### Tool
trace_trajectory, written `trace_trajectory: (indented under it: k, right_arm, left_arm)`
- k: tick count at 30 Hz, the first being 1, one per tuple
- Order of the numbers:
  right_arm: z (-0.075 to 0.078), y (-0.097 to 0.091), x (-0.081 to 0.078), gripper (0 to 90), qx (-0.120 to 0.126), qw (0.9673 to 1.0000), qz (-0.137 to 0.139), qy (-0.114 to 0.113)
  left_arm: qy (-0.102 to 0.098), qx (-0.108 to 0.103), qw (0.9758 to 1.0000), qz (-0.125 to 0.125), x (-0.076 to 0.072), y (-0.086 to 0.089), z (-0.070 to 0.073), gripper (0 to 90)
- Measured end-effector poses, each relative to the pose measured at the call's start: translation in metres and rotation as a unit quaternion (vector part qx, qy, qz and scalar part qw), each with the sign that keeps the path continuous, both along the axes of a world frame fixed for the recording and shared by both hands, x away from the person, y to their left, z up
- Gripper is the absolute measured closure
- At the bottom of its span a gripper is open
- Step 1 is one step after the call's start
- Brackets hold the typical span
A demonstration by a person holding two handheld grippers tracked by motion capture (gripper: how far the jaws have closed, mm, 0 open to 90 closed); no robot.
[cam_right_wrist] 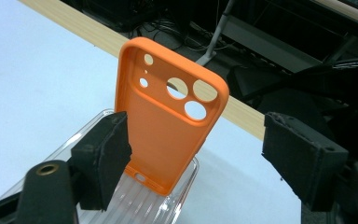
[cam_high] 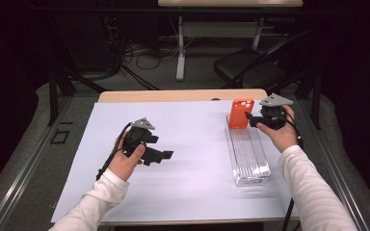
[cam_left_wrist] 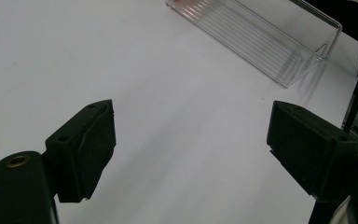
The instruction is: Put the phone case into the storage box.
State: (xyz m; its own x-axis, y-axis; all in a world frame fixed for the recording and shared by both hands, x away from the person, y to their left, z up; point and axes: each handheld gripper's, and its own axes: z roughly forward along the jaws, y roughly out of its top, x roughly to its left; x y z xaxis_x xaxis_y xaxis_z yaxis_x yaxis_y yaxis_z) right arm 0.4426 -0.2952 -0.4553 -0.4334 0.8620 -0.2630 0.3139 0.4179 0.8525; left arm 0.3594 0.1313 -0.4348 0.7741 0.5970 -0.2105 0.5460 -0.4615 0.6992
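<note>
Your right gripper (cam_high: 254, 120), upper right of the high view, has its jaws spread around the orange phone case (cam_high: 241, 113) standing in the clear tray (cam_high: 248, 154); pad contact is unclear. Your left gripper (cam_high: 166, 155) hovers mid-left, jaws open and empty.

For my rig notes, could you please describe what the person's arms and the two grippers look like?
Both arms wear long white ribbed sleeves. The left gripper and right gripper are black, each with a grey three-cornered plate on top and a black cable trailing off. Their blocky black jaws carry dark pads, with a brass-coloured hole beside them.
</note>
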Motion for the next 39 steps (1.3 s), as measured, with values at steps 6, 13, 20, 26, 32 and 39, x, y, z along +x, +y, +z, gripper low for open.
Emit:
trace_trajectory:
  k: [6, 13, 20, 26, 32, 39]
  right_arm:
    - [0.004, -0.004, -0.004, 14.2, 0.021, 0.9994, -0.023, 0.015]
    - [0.01, -0.006, -0.013, 9.3, 0.044, 0.9986, -0.017, 0.024]
    - [0.016, 0.0, -0.027, 1.7, 0.071, 0.9968, 0.004, 0.038]
    - [0.017, 0.007, -0.036, 0.0, 0.082, 0.9955, 0.014, 0.045]
    - [0.018, 0.011, -0.043, 0.0, 0.094, 0.9942, 0.013, 0.05]
    - [0.022, 0.015, -0.053, 0.0, 0.099, 0.9933, 0.027, 0.054]
  left_arm:
    - [-0.007, -0.001, 1.0, 0.001, 0.0, 0.002, 0.002, 16.0]
    - [-0.012, -0.008, 0.9999, 0.008, -0.001, 0.005, 0.003, 15.9]
    - [-0.013, -0.012, 0.9998, 0.012, 0.0, 0.008, 0.003, 15.9]
    - [-0.011, -0.016, 0.9998, 0.009, 0.0, 0.009, 0.004, 15.8]
    - [-0.012, -0.018, 0.9997, 0.01, 0.0, 0.012, 0.005, 15.8]
    - [-0.015, -0.026, 0.9995, 0.01, -0.002, 0.014, 0.007, 15.8]
